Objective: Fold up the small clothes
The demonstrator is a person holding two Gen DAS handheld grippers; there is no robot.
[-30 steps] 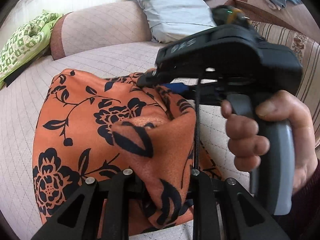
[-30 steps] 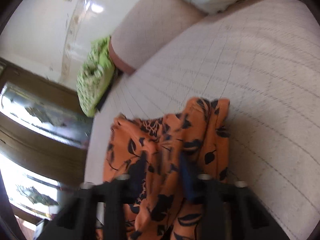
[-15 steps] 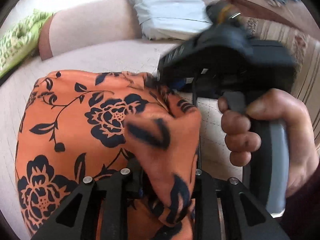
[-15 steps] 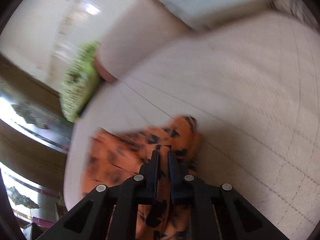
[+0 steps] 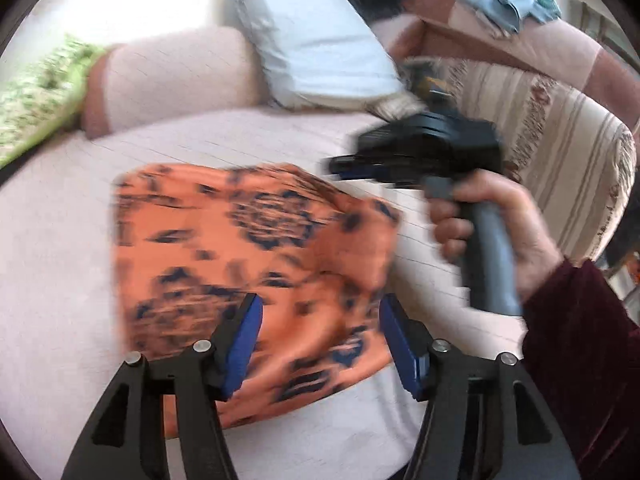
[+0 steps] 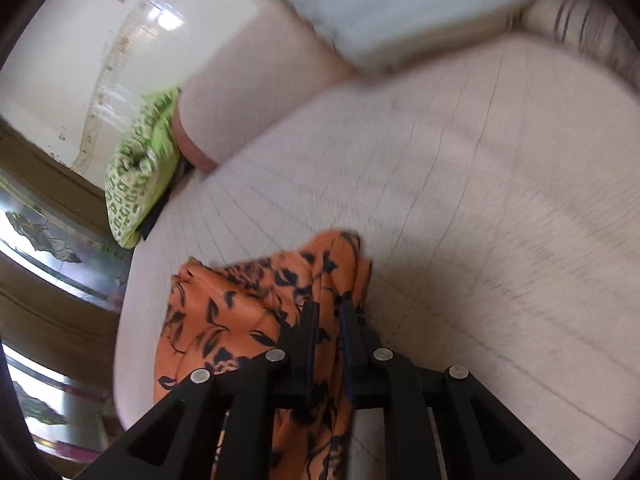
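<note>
An orange cloth with black flowers [image 5: 260, 232] lies mostly flat on the pale sofa seat [image 5: 60, 260]. My left gripper [image 5: 320, 304] hovers over its near edge. Its jaws are opening wide, and the blue pads [image 5: 244, 336] do not touch the fabric below them. My right gripper [image 5: 336, 170], held by a person's hand [image 5: 500, 220], is at the cloth's far right corner. In the right wrist view the cloth [image 6: 224, 312] bunches up into the narrow gap of the right gripper [image 6: 328, 308]. Those jaws are starting to open, with fabric still pinched between them.
A white pillow [image 5: 320, 40] leans on the sofa back beside a rounded armrest [image 5: 172, 76]. A green patterned cushion [image 6: 136, 176] lies at the far left end. A striped back cushion [image 5: 552, 152] stands on the right, with blue clothes [image 5: 500, 0] above it.
My left gripper let go of the raised fold, opened and pulled back and up. The cloth now lies flatter. The right gripper closed on the cloth's corner and shifted slightly.
</note>
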